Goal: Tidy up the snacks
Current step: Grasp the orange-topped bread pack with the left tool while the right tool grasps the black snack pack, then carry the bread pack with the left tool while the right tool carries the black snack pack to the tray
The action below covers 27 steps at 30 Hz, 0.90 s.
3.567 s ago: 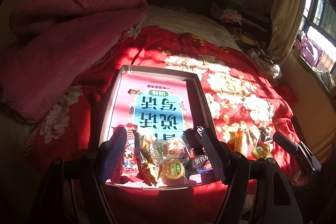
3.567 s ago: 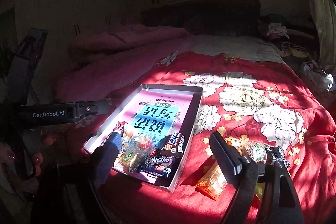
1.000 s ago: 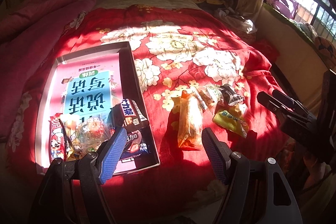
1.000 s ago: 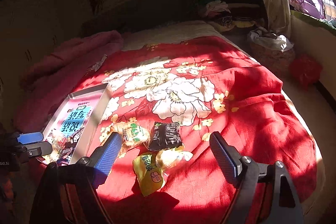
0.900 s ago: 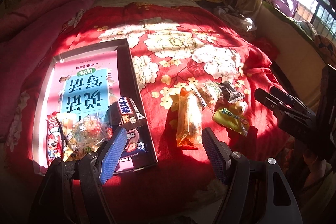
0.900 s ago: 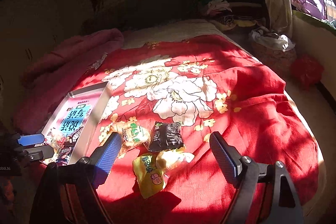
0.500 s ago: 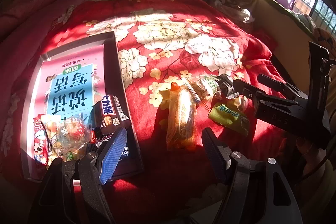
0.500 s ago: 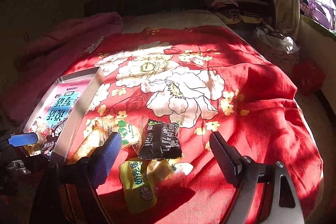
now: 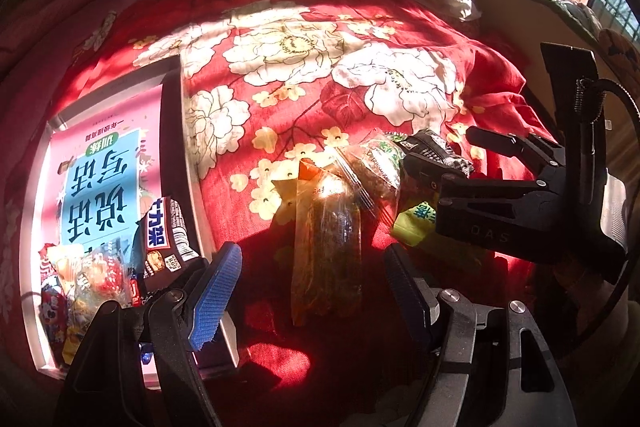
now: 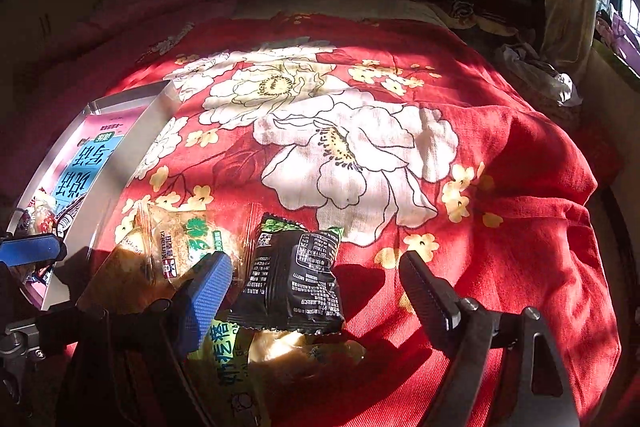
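Both grippers, left gripper (image 9: 312, 287) over orange packet (image 9: 326, 243) and right gripper (image 10: 316, 287) over black packet (image 10: 294, 277), jaws apart; advisably centre each wrapper before closing; tray (image 9: 188, 163) lies toward bed's left edge.

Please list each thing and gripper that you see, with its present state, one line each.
left gripper: jaws open, holding nothing.
right gripper: jaws open, over the black packet.
black packet: sealed, on the bedspread.
orange packet: sealed, outside the tray.
tray: partly filled with snacks.
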Each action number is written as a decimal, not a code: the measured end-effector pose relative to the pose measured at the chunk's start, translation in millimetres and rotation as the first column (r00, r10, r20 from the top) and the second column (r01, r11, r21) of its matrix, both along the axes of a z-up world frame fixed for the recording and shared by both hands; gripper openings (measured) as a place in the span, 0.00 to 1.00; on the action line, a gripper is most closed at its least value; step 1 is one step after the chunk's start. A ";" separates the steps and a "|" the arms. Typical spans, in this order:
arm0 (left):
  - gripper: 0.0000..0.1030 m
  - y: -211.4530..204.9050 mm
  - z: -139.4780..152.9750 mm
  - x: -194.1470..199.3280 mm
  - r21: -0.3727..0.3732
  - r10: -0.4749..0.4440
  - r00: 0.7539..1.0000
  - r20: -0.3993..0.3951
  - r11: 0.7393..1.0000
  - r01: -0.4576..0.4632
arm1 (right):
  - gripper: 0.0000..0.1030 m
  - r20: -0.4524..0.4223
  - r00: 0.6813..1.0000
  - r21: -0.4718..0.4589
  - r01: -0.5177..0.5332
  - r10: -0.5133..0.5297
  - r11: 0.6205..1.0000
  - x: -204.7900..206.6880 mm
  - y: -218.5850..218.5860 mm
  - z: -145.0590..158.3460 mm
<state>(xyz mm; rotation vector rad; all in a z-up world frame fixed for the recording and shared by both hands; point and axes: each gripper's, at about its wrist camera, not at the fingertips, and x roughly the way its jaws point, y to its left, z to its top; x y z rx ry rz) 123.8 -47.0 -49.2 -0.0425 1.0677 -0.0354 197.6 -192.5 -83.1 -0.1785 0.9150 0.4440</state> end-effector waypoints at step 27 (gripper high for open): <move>0.53 -3.1 -39.5 31.2 -0.026 0.052 0.996 -0.070 0.998 -0.053 | 0.46 -0.103 0.995 0.225 0.029 -0.006 0.974 16.4 -27.8 -7.9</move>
